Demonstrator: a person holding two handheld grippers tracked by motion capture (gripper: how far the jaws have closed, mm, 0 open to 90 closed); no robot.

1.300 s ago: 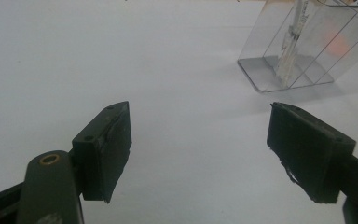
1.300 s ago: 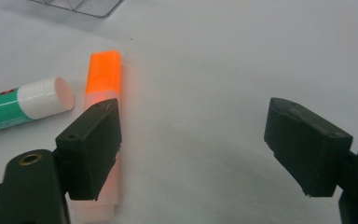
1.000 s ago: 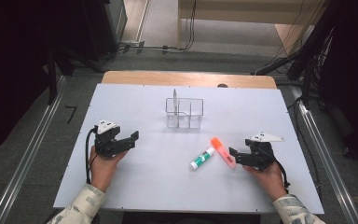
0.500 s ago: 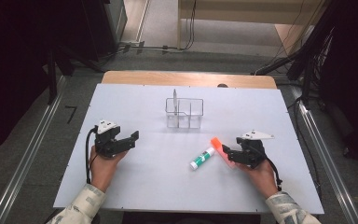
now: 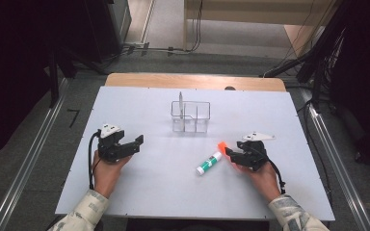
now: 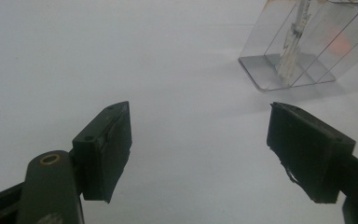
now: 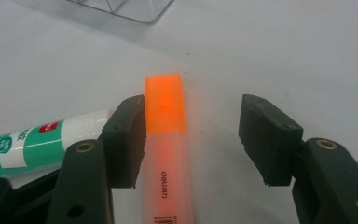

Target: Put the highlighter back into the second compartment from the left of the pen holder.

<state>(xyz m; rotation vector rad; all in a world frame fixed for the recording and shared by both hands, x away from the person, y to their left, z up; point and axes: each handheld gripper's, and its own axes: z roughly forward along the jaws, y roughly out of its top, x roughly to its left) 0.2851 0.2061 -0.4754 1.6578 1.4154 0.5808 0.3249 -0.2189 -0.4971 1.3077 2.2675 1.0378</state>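
R gripper (image 7: 192, 135): black jaws wide apart, straddling the highlighter (image 7: 167, 154), no clamp yet. Left jaw sits just beside the barrel; right jaw well clear of it. Highlighter: flat-sided translucent plastic, bright orange cap, paler frosted barrel w/ printed text; lies flat on the surface (image 5: 149, 192), white, matte, smooth. In the high view it lies at the R gripper's (image 5: 230, 153) tips, right of centre.

Glue stick (image 7: 37, 142): round white tube, green label, lying just beside the highlighter on its left, behind the left jaw. Whether the two touch: can't tell.

Organizer (image 5: 191, 117): clear hard plastic, boxy, partitioned; one slim pen (image 5: 180, 100) upright in it. Farther back, near mid-surface.

L gripper (image 6: 198, 154): jaws wide open, empty, resting at the left, well apart from the rest.
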